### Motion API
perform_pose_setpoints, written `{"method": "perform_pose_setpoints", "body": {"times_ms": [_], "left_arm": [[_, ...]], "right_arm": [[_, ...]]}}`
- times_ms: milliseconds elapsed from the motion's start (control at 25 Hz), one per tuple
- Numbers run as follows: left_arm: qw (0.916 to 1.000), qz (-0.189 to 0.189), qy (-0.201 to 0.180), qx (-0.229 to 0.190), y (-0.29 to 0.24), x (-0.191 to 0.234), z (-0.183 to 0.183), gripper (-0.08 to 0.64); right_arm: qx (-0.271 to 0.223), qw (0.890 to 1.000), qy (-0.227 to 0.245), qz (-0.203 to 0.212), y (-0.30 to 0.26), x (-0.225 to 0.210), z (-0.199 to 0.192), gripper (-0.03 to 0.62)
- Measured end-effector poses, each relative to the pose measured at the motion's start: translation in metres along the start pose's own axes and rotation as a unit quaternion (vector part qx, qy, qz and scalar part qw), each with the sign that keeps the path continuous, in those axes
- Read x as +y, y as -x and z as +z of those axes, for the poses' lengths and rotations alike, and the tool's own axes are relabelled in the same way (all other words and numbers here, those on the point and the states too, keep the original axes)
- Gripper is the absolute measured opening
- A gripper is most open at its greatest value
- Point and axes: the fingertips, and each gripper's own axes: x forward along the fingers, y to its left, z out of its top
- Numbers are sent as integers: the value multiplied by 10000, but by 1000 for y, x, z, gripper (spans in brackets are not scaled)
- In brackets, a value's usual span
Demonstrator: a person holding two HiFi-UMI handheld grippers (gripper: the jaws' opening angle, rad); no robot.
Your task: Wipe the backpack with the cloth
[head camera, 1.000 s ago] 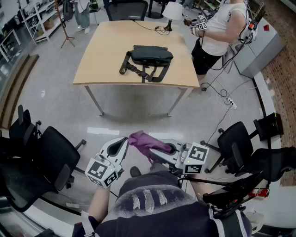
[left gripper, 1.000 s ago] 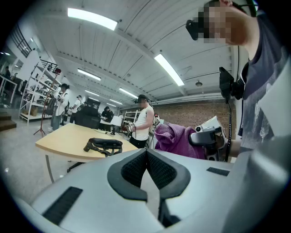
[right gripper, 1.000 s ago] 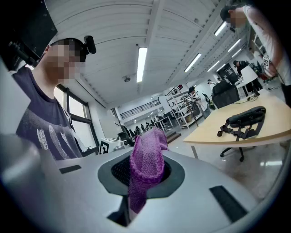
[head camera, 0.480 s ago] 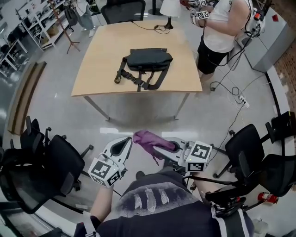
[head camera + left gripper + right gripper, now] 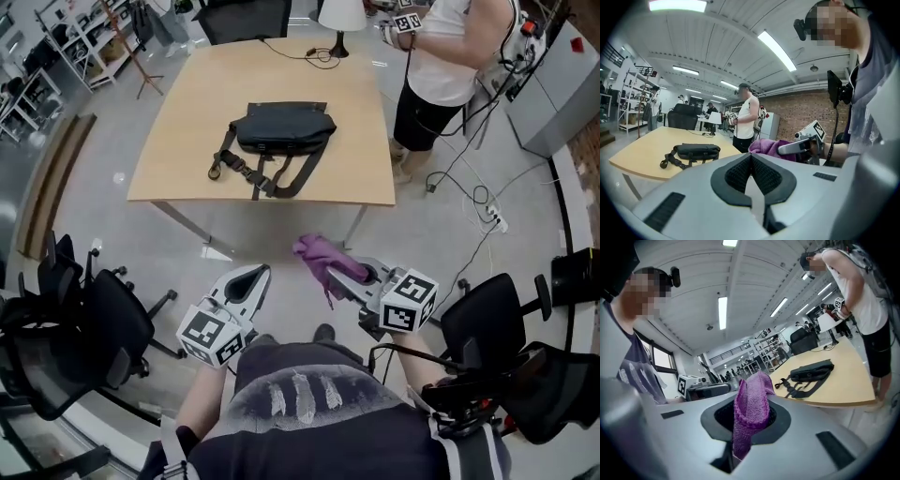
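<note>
A black backpack (image 5: 277, 130) lies flat on the light wooden table (image 5: 187, 159), its straps trailing toward me; it also shows as the backpack (image 5: 696, 151) and the backpack (image 5: 810, 371) in the gripper views. My right gripper (image 5: 339, 267) is shut on a purple cloth (image 5: 319, 255), which bunches above the jaws and hangs down, seen as the cloth (image 5: 750, 414) close up. My left gripper (image 5: 255, 278) is shut with nothing in it. Both grippers hover over the floor, well short of the table.
A person in a white top (image 5: 441, 56) stands at the table's far right corner, next to a lamp (image 5: 342, 17). Black office chairs stand at my left (image 5: 84, 328) and right (image 5: 492, 319). Cables and a power strip (image 5: 495, 221) lie on the floor.
I have stepped closer to the table. The right gripper has carried the cloth to the right and forward; the left gripper has stayed low at the left.
</note>
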Motion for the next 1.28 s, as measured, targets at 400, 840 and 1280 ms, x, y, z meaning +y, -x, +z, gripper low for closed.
{"method": "perform_pose_setpoints", "body": {"times_ms": [400,840,1280], "left_arm": [[9998,-174,7,-32,-61,82,17,6],[9981,-605,-13,76,-99,279,31,6],[9979,-191,-122,611,-110,411,35,6]], "right_arm": [[-338,9812,541,-1823,-17,-163,114,32],[372,9180,898,-3845,-141,-353,181,32],[2557,8348,1445,-4657,-237,-496,114,32]]}}
